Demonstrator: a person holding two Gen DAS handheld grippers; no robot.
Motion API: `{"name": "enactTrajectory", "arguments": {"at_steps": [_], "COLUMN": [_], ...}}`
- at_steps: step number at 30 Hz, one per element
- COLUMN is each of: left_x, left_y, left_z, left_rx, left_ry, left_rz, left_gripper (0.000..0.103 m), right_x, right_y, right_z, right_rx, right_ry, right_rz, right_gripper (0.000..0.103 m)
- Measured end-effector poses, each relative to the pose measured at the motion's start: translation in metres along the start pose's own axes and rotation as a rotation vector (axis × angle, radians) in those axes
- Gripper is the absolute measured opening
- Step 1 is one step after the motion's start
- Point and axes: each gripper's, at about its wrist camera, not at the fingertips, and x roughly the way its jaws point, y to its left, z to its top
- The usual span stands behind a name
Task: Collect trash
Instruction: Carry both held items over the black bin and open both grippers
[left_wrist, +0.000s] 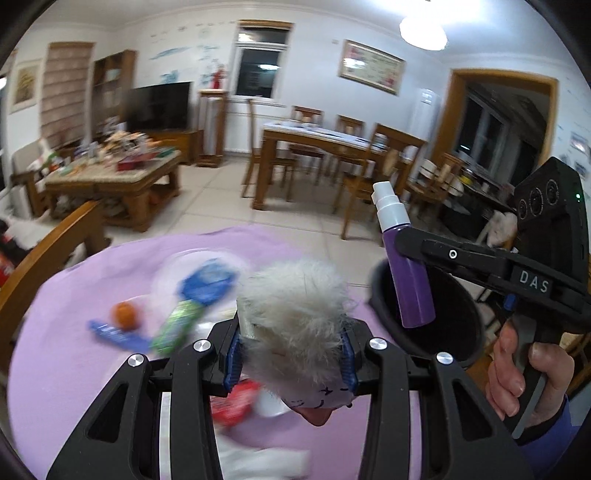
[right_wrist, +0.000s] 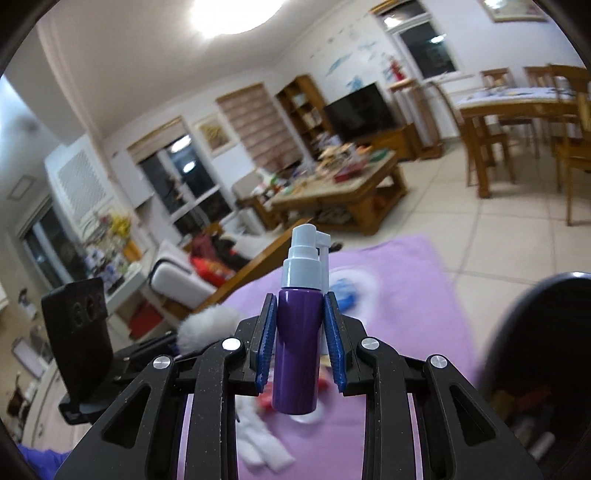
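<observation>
My left gripper (left_wrist: 293, 354) is shut on a fluffy grey-white plush toy (left_wrist: 295, 314) with a drawn face, held above the purple-clothed table (left_wrist: 74, 350). My right gripper (right_wrist: 299, 343) is shut on a purple spray bottle (right_wrist: 297, 347) with a white pump top; in the left wrist view the bottle (left_wrist: 410, 273) hangs over the black trash bin (left_wrist: 454, 325). The bin (right_wrist: 535, 369) shows at the right of the right wrist view, with some trash inside. The left gripper and toy (right_wrist: 207, 326) show at the left there.
On the table lie an orange (left_wrist: 125, 314), a blue wrapper (left_wrist: 114, 334), a green packet (left_wrist: 177, 325), a blue packet (left_wrist: 208, 282), a red wrapper (left_wrist: 236, 402) and white tissue (right_wrist: 258, 443). A wooden chair (left_wrist: 48, 254) stands left; dining table (left_wrist: 332, 147) behind.
</observation>
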Motion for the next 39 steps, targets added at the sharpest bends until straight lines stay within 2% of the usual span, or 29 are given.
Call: {"name": "enactTrajectory", "arguments": {"at_steps": [6, 10, 17, 23, 33, 39], "left_x": [0.041, 0.067, 0.115, 0.158, 0.187, 0.188], "left_y": [-0.072, -0.105, -0.142, -0.167, -0.171, -0.171], "left_z": [0.006, 0.005, -0.002, -0.009, -0.022, -0.023], "left_rx": [0.086, 0.126, 0.149, 0.171, 0.176, 0.167], "left_ry": [0.021, 0.045, 0.122, 0.200, 0.279, 0.299], "left_rz": [-0.097, -0.143, -0.200, -0.203, -0.181, -0.170], "left_gripper": [0.041, 0.041, 0.041, 0.041, 0.041, 0.051], "right_x": [-0.065, -0.097, -0.121, -0.122, -0.105, -0.096], "right_y": [-0.071, -0.117, -0.186, -0.236, -0.267, -0.260], "right_z": [-0.012, -0.025, -0.052, -0.081, -0.107, -0.106], "right_rx": [0.066, 0.123, 0.212, 0.288, 0.322, 0.314], "right_ry": [-0.064, -0.085, -0.073, -0.026, 0.018, 0.022], "right_rz": [-0.101, -0.150, -0.226, -0.288, -0.330, -0.342], "right_gripper": [0.026, 0.026, 0.026, 0.026, 0.027, 0.027]}}
